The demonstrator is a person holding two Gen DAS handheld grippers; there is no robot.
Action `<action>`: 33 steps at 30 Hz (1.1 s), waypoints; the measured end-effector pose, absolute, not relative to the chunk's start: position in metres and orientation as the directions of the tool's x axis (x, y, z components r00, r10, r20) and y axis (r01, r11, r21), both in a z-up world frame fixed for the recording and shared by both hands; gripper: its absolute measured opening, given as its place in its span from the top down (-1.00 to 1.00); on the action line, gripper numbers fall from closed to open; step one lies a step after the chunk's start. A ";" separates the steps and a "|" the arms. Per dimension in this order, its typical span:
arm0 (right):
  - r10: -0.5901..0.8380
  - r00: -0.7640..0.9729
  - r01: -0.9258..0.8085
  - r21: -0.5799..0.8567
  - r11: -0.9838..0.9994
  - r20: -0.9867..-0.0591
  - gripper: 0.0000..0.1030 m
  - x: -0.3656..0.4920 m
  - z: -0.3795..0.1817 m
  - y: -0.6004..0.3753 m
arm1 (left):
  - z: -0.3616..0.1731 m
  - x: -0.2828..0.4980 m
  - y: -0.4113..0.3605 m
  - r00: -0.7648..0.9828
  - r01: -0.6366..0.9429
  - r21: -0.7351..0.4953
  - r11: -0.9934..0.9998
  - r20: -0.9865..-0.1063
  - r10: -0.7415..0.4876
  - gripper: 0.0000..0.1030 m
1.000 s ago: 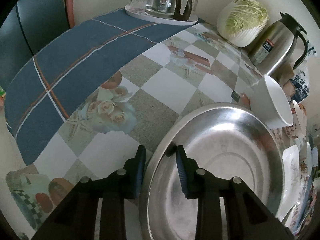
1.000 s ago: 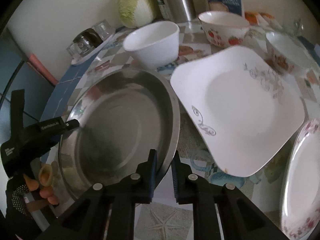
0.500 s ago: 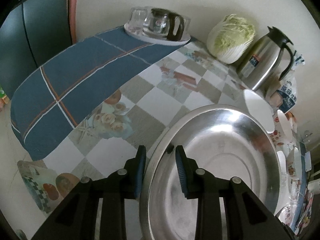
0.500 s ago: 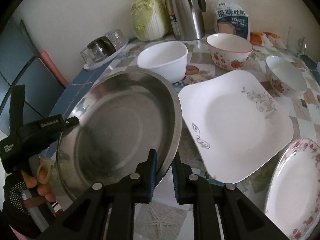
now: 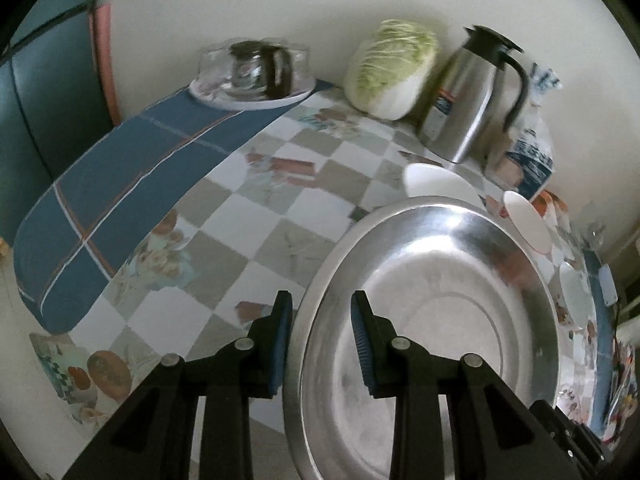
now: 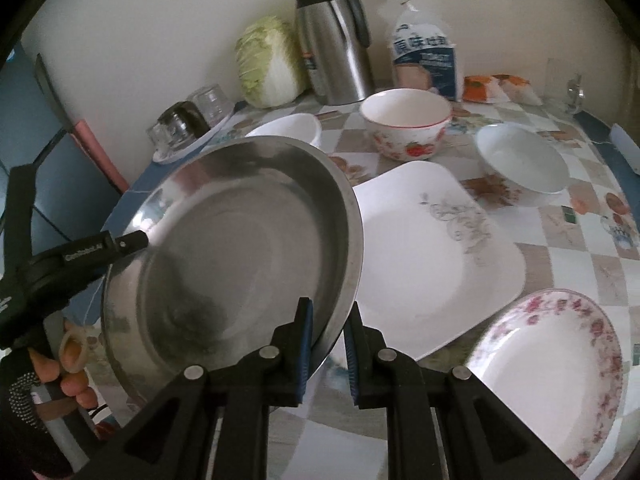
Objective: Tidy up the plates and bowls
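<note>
Right wrist: steel basin (image 6: 240, 248) tilted, rim pinched by right gripper (image 6: 327, 336) near side, left gripper (image 5: 320, 336) straddling opposite rim, grip uncertain; square plate (image 6: 424, 264) just rightward.

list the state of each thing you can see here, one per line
steel basin: tilted, rim between the jaws of both tools
left tool: astride the basin rim
right tool: astride the opposite rim
square plate: flat on the table, empty
floral plate: flat, empty
strawberry bowl: upright, empty
thermos: upright, lid on
bread bag: tied shut
</note>
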State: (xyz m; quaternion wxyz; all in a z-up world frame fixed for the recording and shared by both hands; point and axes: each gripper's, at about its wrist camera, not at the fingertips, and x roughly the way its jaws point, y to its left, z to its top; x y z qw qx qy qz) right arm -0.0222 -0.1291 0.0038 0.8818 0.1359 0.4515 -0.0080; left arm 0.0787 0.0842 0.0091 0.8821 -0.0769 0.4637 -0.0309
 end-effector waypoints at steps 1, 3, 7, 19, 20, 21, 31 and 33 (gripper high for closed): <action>0.107 0.594 0.141 0.234 0.962 -0.797 0.68 -0.023 0.004 -0.133 | 0.011 0.079 0.080 0.568 -0.009 -0.164 0.986 -0.813 -0.130 0.39; 0.100 0.598 0.156 0.238 0.959 -0.795 0.68 -0.025 0.005 -0.143 | 0.014 0.080 0.067 0.564 0.018 -0.157 0.987 -0.814 -0.140 0.39; 0.075 0.607 0.203 0.246 0.948 -0.791 0.68 -0.030 0.005 -0.163 | 0.014 0.085 0.037 0.545 0.067 -0.118 0.991 -0.827 -0.136 0.39; 0.015 0.615 0.320 0.266 0.909 -0.789 0.67 -0.041 0.001 -0.211 | 0.009 0.093 -0.009 0.514 0.103 -0.167 0.980 -0.835 -0.197 0.39; 0.011 0.611 0.327 0.265 0.907 -0.792 0.67 -0.041 -0.001 -0.214 | 0.008 0.094 -0.013 0.515 0.108 -0.170 0.979 -0.833 -0.202 0.39; 0.009 0.608 0.333 0.265 0.905 -0.794 0.67 -0.041 -0.002 -0.217 | 0.008 0.094 -0.015 0.517 0.113 -0.170 0.979 -0.832 -0.203 0.39; -0.008 0.582 0.366 0.253 0.896 -0.813 0.67 -0.039 -0.016 -0.229 | -0.010 0.096 -0.027 0.494 0.140 -0.160 0.977 -0.844 -0.209 0.39; -0.010 0.584 0.367 0.253 0.895 -0.812 0.67 -0.039 -0.016 -0.229 | -0.012 0.097 -0.026 0.490 0.138 -0.168 0.976 -0.845 -0.215 0.39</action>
